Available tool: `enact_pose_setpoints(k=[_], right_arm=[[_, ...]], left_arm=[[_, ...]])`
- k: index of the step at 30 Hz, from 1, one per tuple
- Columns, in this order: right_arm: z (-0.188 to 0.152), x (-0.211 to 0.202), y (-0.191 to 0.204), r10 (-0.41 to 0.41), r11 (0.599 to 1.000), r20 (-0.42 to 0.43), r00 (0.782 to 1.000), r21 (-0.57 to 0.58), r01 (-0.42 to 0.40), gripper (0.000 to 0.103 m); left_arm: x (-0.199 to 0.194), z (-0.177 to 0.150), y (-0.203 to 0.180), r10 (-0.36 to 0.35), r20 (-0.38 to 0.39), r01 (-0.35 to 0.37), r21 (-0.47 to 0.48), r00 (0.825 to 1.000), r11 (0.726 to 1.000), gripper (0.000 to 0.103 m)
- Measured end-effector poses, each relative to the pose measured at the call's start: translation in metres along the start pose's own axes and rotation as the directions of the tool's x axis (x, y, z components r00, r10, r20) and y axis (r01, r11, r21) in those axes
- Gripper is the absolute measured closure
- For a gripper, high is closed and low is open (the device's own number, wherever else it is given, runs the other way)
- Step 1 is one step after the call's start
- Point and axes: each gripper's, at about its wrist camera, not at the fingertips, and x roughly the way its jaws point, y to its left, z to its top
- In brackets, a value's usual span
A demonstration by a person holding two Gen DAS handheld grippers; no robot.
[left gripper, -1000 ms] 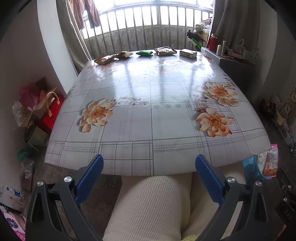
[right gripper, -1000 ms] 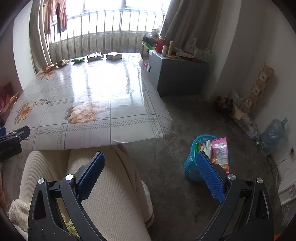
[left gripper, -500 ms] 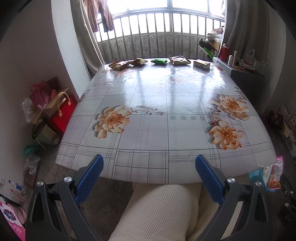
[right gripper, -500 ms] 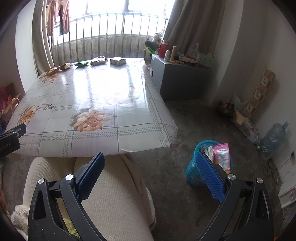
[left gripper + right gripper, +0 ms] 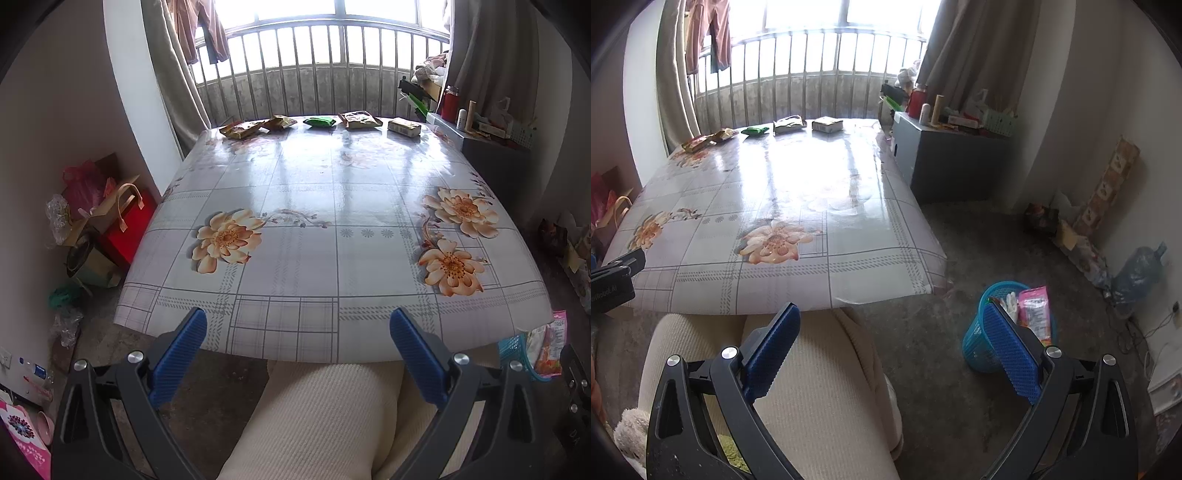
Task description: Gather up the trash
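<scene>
Left wrist view: big counter (image 5: 332, 206) w/ floral oilcloth fills the room's middle, person seated at its near edge, knees under it. Blue basket (image 5: 979, 339) sits on the floor off the counter's near right corner, already stuffed w/ a pink wrapper (image 5: 1034, 314). Trash is lined up along the far edge by the window rail: yellow wrappers (image 5: 240, 130), a green packet (image 5: 319, 122), a brown pouch (image 5: 360, 120), a small box (image 5: 404, 127). All well apart from both tools. Left gripper (image 5: 295, 347) has jaws wide apart, holding nothing, low by the near edge. Right gripper (image 5: 892, 339) same, spread and empty, over the lap. Risks, imo: far reach across a slick cloth, so flat packets may slide off the back edge instead of being pinched; basket looks full, so drops could bounce out.
</scene>
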Motion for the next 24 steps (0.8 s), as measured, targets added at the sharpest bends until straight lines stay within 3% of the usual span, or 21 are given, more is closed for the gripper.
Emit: enact_pose_setpoints(k=[24], right_arm=[[0.0017, -0.0029, 0.0013, -0.009, 1.0, 0.015, 1.0, -0.011, 0.01, 0.008]], left_arm=[[-0.0022, -0.0008, -0.0019, -0.002, -0.011, 0.002, 0.007, 1.0, 1.0, 0.006]])
